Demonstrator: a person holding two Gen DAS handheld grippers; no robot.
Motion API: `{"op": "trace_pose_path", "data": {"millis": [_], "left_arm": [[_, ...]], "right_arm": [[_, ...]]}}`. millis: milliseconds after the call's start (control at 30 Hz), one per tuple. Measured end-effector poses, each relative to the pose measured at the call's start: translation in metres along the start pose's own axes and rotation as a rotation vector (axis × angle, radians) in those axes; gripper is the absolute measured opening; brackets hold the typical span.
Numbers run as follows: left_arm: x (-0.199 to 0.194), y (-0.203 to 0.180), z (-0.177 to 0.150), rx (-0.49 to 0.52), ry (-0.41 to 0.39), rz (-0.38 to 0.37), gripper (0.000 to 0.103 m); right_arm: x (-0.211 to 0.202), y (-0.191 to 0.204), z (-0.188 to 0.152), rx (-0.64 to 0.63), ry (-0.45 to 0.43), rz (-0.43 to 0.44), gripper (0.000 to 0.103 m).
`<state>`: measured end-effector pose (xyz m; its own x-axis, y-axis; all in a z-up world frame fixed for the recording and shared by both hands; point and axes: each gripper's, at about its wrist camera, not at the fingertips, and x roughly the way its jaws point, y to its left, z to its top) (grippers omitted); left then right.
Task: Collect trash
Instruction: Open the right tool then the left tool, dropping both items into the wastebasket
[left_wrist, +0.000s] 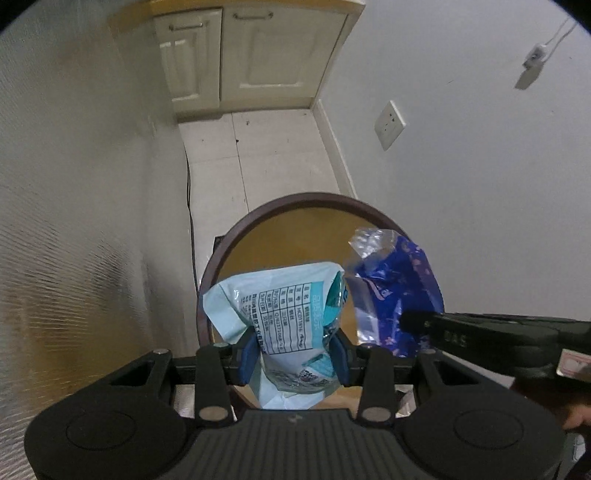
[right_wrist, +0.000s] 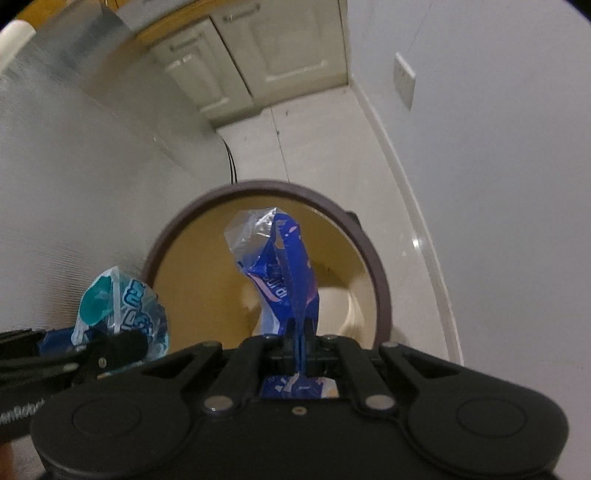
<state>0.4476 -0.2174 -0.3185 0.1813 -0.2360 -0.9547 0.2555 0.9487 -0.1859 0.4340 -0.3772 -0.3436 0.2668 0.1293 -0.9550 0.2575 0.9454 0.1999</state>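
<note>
Left wrist view: light blue wrapper (left_wrist: 280, 317) hides bin (left_wrist: 236, 236) floor; its print is too small to read in full. Dark blue wrapper (left_wrist: 391, 291) covers bin's right rim, its lower end hidden behind right gripper (left_wrist: 410, 321), whose pads aren't visible. Right wrist view: whole pic motion-blurred; left gripper (right_wrist: 110, 350) cut off at left edge, fingertips buried behind wrapper. Dark blue wrapper's bottom is lost inside the gripper body.

Both wrist views face down (close) into one bin (left_wrist: 236, 236).
</note>
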Motion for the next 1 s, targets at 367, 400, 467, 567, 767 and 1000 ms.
{"op": "trace_pose_path", "data": {"millis": [367,400,467,567,767,1000], "left_arm": [[0.039,-0.001,0.004,0.021,0.038,0.007,0.042],[0.041,-0.001,0.004,0.027,0.039,0.007,0.042],[0.046,-0.002,0.005,0.036,0.042,0.006,0.042],[0.049,-0.004,0.005,0.056,0.040,-0.004,0.042],[0.059,-0.009,0.008,0.100,0.036,-0.002,0.049],[0.062,-0.011,0.003,0.146,0.070,0.046,0.074]], "right_arm": [[0.033,-0.013,0.011,0.075,-0.017,0.042,0.034],[0.033,-0.015,0.011,0.085,-0.019,0.048,0.035],[0.031,-0.020,0.009,0.093,-0.018,0.053,0.036],[0.027,-0.025,0.006,0.100,-0.014,0.059,0.036],[0.016,-0.030,0.001,0.096,-0.020,0.080,0.037],[0.015,-0.033,0.000,0.087,-0.011,0.085,0.039]]}}
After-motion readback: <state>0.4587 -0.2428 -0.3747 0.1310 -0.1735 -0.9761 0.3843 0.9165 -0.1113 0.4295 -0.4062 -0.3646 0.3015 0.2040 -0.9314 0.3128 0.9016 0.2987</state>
